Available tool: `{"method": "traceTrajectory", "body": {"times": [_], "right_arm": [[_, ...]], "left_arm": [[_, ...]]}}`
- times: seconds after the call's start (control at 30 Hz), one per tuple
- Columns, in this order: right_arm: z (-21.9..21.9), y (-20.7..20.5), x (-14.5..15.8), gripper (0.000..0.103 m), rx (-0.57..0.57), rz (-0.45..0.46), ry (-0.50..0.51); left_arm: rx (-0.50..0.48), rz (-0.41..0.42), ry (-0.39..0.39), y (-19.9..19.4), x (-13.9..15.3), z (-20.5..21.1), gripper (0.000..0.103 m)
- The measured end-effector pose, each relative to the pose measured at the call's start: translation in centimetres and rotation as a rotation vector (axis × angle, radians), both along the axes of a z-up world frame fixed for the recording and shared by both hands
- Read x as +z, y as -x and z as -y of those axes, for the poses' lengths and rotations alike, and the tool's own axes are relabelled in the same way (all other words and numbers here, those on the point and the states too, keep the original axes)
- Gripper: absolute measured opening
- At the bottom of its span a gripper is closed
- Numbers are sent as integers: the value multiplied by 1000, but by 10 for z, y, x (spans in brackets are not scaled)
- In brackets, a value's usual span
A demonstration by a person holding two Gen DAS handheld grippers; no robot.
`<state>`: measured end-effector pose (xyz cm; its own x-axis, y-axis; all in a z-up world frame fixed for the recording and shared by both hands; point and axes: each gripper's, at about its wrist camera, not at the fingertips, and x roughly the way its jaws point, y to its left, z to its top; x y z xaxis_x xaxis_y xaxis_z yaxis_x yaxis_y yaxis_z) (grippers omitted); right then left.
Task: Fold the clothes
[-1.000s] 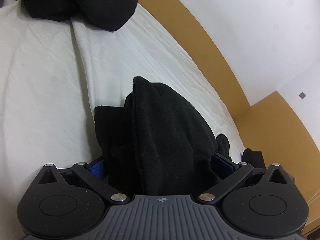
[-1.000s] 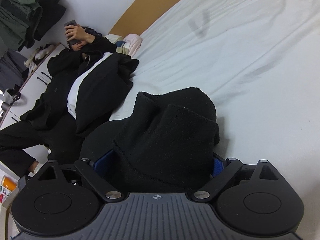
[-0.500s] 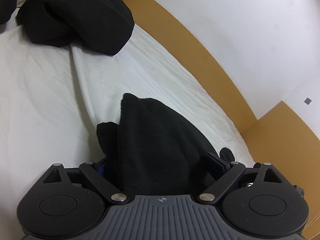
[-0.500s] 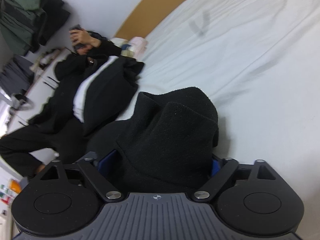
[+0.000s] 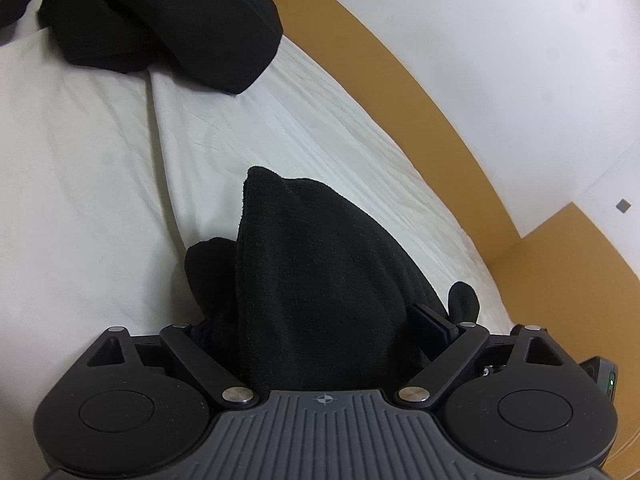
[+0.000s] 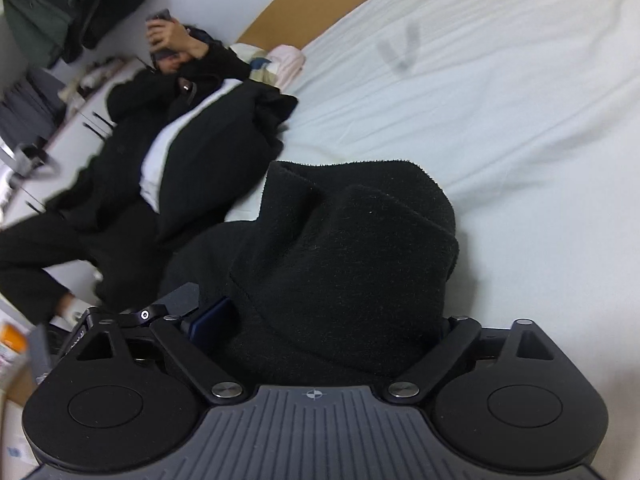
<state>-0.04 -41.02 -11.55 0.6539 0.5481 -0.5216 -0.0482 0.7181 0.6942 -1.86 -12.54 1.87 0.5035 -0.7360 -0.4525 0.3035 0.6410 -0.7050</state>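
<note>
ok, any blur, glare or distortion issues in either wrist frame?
Left wrist: sharp, strong fisheye bend on the headboard; black garment reads nearly textureless. Right wrist: motion smear at the left edge, around the reclining person; garment and sheet sharp. No glare in either.

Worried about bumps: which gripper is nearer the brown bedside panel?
Left, likely: the left gripper has the brown panel close on its right; the right gripper sees it far across the sheet.
</note>
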Motion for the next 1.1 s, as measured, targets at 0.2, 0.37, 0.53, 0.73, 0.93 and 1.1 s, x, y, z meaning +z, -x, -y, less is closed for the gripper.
{"method": "traceTrajectory", "body": {"times": [0.2,0.37,0.53,0.73,0.93,1.1], "right_arm": [[10,24,6,58,-25,104,-55],[14,26,25,56,7,122,-81],[18,28,47,53,14,137,14],[75,33,75,51,-35,146,107],[139,39,104,49,-95,154,204],[236,44,102,49,-235,107,268]], "left_arm": [[-19,64,21,7,11,-7,80],[-16,81,95,9,16,-14,80],[-11,96,80,10,22,-1,80],[-100,149,49,23,49,52,68],[-190,30,58,21,52,160,68],[-309,37,-13,22,57,294,68]]}}
